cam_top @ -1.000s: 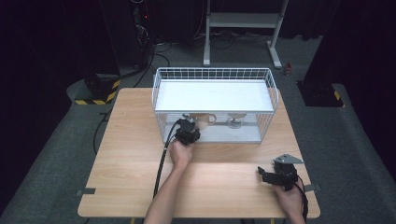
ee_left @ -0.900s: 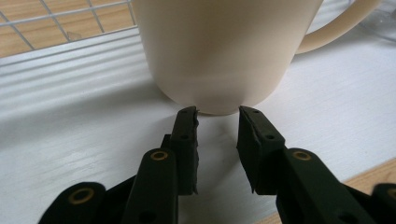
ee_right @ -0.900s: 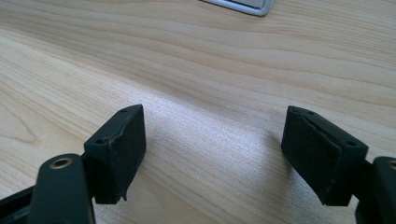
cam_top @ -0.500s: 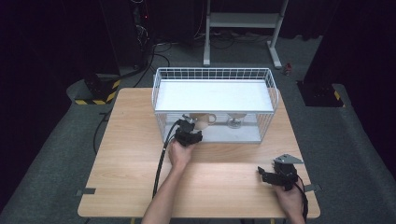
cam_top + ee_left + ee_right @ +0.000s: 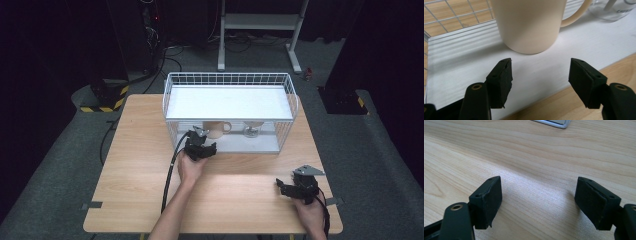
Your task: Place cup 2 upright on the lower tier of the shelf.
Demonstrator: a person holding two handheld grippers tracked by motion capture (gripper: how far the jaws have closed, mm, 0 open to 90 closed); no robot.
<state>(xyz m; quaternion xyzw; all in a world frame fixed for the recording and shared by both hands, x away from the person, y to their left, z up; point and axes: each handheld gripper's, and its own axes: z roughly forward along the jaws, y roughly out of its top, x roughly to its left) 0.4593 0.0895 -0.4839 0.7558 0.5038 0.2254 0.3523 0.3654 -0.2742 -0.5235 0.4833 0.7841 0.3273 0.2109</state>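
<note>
From above, I see one wooden table (image 5: 140, 165) with one white wire rack (image 5: 229, 80) on it. Under its shelf stand one cream mug (image 5: 216, 128) and one glass (image 5: 252, 130). My left gripper (image 5: 206, 149) is by the mug, at the rack's 7 o'clock. My right gripper (image 5: 282, 188) rests at the table's 5 o'clock.

In the left gripper view, my two jaws are wide apart, holding nothing. The mug (image 5: 529, 25) is at 12 o'clock, the glass (image 5: 611, 8) at 2.

In the right gripper view, two jaws gape over bare table (image 5: 536, 157).
</note>
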